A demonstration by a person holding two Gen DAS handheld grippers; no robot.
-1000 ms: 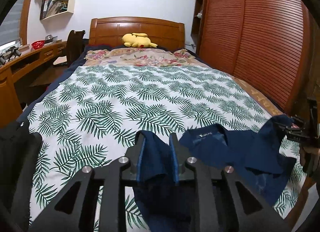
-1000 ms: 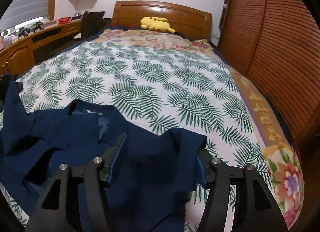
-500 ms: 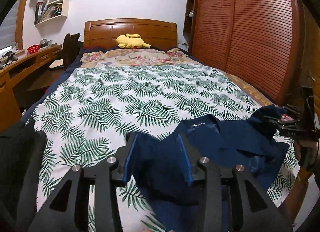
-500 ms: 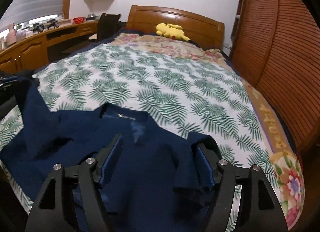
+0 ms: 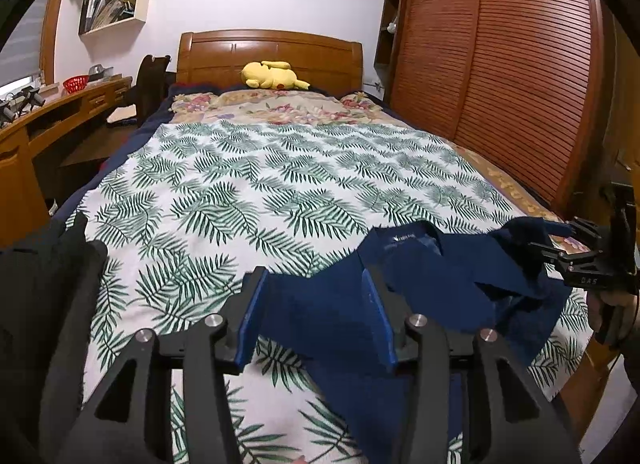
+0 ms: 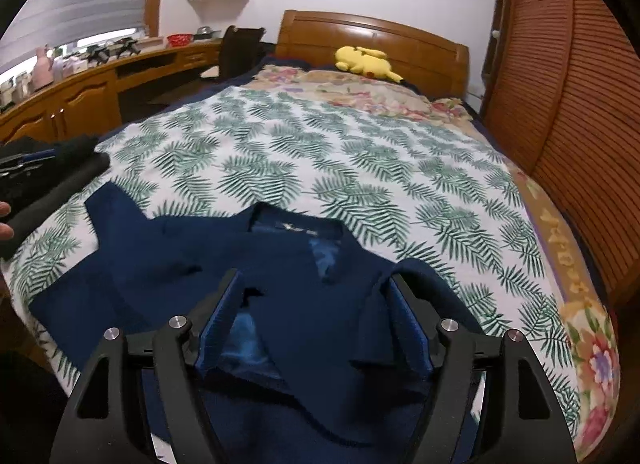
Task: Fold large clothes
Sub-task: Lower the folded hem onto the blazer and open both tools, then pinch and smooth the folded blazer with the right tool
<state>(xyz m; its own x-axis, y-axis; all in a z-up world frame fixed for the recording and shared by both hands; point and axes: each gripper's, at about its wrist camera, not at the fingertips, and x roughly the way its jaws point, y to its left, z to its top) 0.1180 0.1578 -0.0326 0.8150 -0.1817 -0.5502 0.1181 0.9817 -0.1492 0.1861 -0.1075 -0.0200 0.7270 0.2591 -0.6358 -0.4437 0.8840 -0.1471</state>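
Navy garment (image 6: 224,260) lay released between my left gripper (image 5: 316,320), its jaws opening, and my open right gripper (image 6: 316,320); spreading done, I judged regrasping next.

even indoor light, sharp focus, heavy fisheye bending, dark vignetted corners.

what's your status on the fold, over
left gripper opening, right gripper open. navy shirt released, rumpled at bed's foot. black clothes alongside, clear.
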